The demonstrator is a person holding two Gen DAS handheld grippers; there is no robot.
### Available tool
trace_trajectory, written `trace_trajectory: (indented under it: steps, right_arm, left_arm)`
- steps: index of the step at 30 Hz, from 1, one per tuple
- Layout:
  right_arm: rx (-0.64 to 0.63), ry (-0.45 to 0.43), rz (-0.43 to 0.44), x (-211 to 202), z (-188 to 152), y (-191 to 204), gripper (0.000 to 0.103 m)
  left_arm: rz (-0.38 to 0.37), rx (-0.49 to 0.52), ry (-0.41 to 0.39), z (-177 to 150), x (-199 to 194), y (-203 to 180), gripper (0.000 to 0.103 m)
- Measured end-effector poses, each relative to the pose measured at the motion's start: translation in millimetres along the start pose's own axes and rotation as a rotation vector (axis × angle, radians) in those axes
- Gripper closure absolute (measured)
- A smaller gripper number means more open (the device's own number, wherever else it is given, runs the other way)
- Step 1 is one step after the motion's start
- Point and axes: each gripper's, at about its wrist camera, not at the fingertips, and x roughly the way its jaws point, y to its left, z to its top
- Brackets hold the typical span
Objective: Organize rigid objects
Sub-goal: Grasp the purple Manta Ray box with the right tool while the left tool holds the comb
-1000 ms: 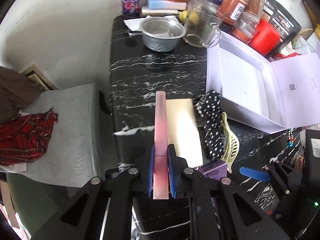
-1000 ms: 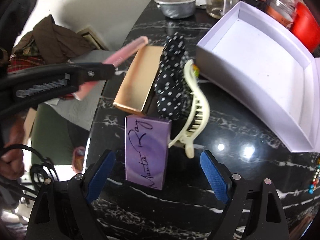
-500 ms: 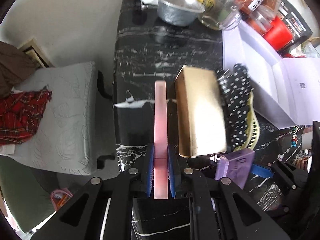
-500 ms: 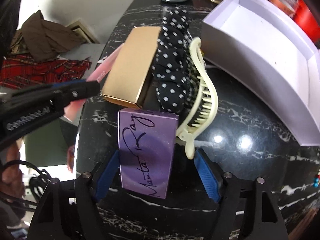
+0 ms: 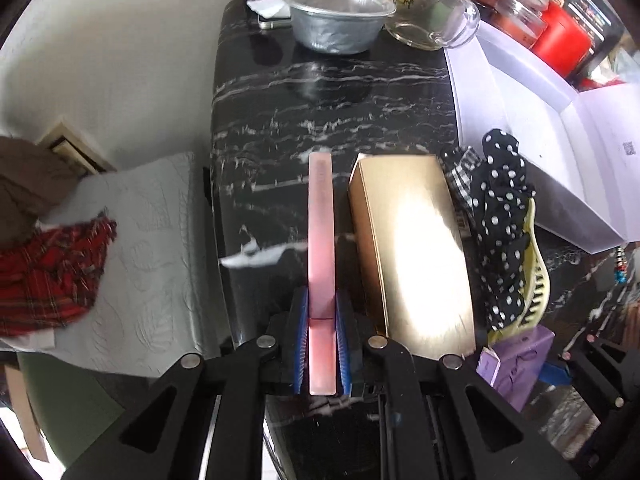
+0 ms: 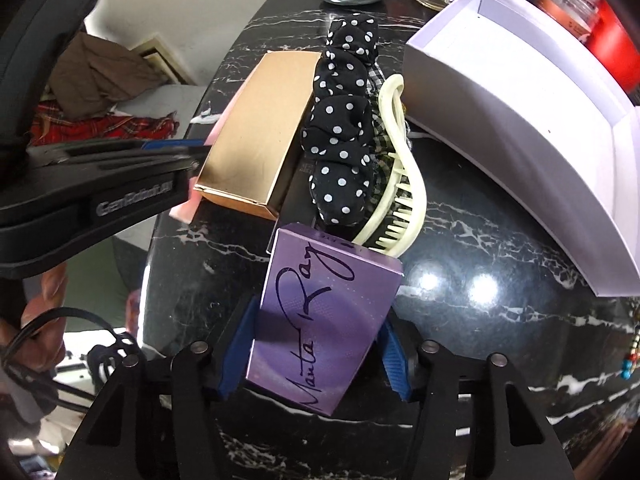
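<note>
A black marble tabletop with white veins is carrying everything here. Its largest load is an open white cardboard box with a hinged lid, lying along the right side, its tray showing bare. Beyond it, at the far end, a crinkled silver foil bowl is sitting beside a clear glass mug, with red-lidded jars crowding behind.

Near the middle, a long gold cardboard box is lying flat. Just to its right a black scrunchie with white polka dots is resting against it, and a pale yellow plastic claw clip is lying along the scrunchie's outer edge, teeth down.

In front of these, a purple rectangular carton with dark script lettering is standing between the blue pads of the right gripper. The jaws have just been closing around it and are standing roughly half open; both pads are lying at the carton's sides, but I cannot tell whether they are pressing on it.

The left gripper is pointing steeply down just left of the gold box, its jaws clamped fully shut on a thin flat pink bar, which is sticking out forward over the marble. In the right wrist view the bar's near end is poking out beside the gold box's corner.
</note>
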Motion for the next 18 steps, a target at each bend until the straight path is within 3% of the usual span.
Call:
trace_trajectory:
  steps: [7,18]
  right_arm:
    - [0.033,0.006,0.033,-3,-3,-12,0.049]
    - [0.032,-0.052,0.05,-29,-5,-22,0.05]
  left_arm:
    - [-0.016,-0.059,-0.022,-3,-13,7,0.09]
    - [-0.027,-0.075,-0.05,-12,-47,10,0.09]
